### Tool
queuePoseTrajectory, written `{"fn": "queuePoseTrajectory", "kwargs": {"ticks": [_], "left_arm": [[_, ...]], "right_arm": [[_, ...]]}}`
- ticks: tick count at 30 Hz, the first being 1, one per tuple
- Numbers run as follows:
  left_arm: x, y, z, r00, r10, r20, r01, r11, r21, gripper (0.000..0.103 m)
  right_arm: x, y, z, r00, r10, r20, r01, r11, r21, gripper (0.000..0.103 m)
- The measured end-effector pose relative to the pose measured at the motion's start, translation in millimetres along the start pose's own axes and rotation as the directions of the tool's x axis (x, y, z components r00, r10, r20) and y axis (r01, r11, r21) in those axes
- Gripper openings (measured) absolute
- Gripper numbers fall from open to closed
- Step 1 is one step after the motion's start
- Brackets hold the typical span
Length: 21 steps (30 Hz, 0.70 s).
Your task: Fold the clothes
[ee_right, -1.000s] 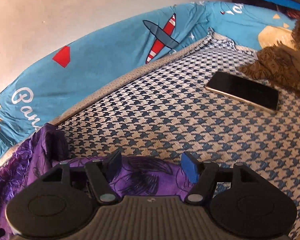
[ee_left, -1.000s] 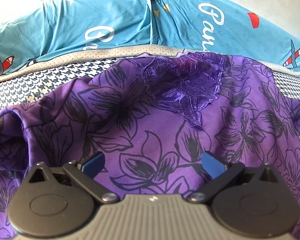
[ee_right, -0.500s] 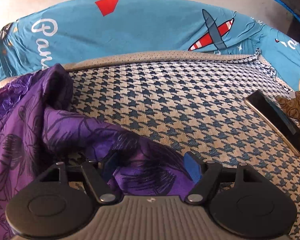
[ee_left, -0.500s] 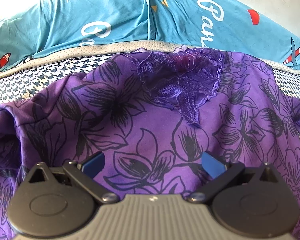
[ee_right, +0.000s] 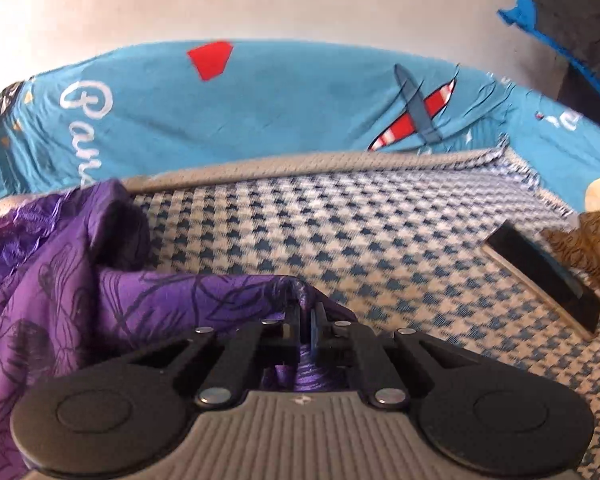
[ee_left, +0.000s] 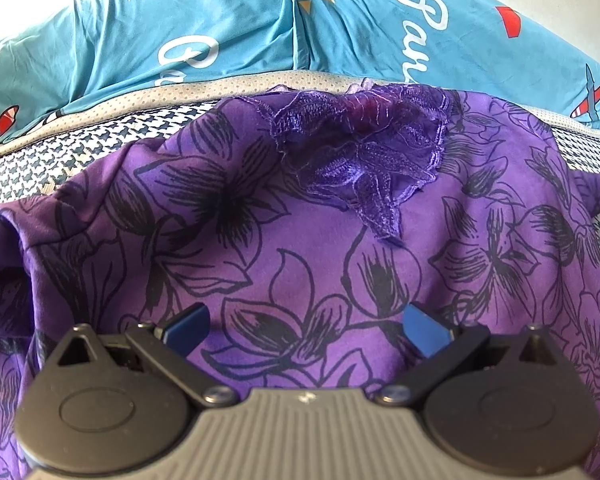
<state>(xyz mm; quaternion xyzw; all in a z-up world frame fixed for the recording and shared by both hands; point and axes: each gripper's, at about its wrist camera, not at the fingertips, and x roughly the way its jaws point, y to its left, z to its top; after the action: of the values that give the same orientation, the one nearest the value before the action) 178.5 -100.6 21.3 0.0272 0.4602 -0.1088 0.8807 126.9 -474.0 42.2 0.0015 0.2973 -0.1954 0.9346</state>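
A purple garment (ee_left: pixel 308 240) with black flower outlines and a lace neck panel (ee_left: pixel 360 152) lies spread on a houndstooth bed cover (ee_left: pixel 60 160). My left gripper (ee_left: pixel 306 324) hovers over its middle, open, blue pads apart with nothing between them. In the right wrist view the same purple garment (ee_right: pixel 80 288) bunches at the left. My right gripper (ee_right: pixel 308 312) is shut on a pinched fold of its edge, and purple cloth shows between the fingers.
Blue pillows (ee_left: pixel 220 32) with white lettering and plane prints line the far edge of the bed. A dark phone (ee_right: pixel 540 276) lies on the houndstooth cover (ee_right: pixel 340 240) at the right, next to a brown patterned cloth (ee_right: pixel 592 248). A pale wall is behind.
My right gripper has swung left over the garment's edge and its fingers have come together on the cloth. The left gripper has stayed put; the garment under it has shifted slightly.
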Motion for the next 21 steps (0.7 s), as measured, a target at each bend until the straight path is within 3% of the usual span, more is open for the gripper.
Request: {"fn": "queuePoseTrajectory", "kwargs": {"ticks": [2, 6, 11, 14, 15, 17, 18, 19, 21], "left_arm": [[2, 1, 0, 1.000, -0.001, -0.004, 0.001, 1.000, -0.002, 0.103], [4, -1, -1, 1.000, 0.002, -0.006, -0.002, 1.000, 0.009, 0.103], [5, 0, -1, 1.000, 0.000, -0.006, 0.000, 1.000, 0.004, 0.103], [5, 0, -2, 1.000, -0.002, -0.007, 0.002, 1.000, 0.002, 0.103], [5, 0, -2, 1.000, -0.001, -0.005, 0.001, 1.000, 0.006, 0.103], [4, 0, -3, 1.000, -0.001, -0.002, 0.001, 1.000, 0.010, 0.103], [3, 0, -3, 1.000, 0.000, -0.001, 0.000, 1.000, 0.012, 0.103], [3, 0, -4, 1.000, 0.001, -0.001, -0.001, 1.000, 0.011, 0.103], [3, 1, -4, 1.000, 0.003, 0.000, -0.003, 1.000, 0.008, 0.103]], "right_arm": [[-9, -3, 8, 0.991, -0.105, 0.081, 0.103, 0.994, 0.033, 0.005], [-26, -15, 22, 0.931, -0.296, 0.212, 0.271, 0.953, 0.139, 0.005], [-40, -33, 30, 0.863, -0.436, 0.255, 0.377, 0.892, 0.249, 0.005], [-44, -41, 32, 0.867, -0.430, 0.253, 0.377, 0.897, 0.230, 0.006], [-44, -45, 32, 0.881, -0.417, 0.223, 0.368, 0.901, 0.228, 0.007], [-41, -57, 31, 0.917, -0.375, 0.134, 0.332, 0.906, 0.262, 0.021], [-40, -64, 29, 0.930, -0.351, 0.105, 0.311, 0.909, 0.279, 0.039], [-40, -72, 28, 0.935, -0.344, 0.086, 0.304, 0.903, 0.303, 0.049], [-41, -89, 26, 0.938, -0.343, 0.042, 0.308, 0.884, 0.353, 0.052]]}}
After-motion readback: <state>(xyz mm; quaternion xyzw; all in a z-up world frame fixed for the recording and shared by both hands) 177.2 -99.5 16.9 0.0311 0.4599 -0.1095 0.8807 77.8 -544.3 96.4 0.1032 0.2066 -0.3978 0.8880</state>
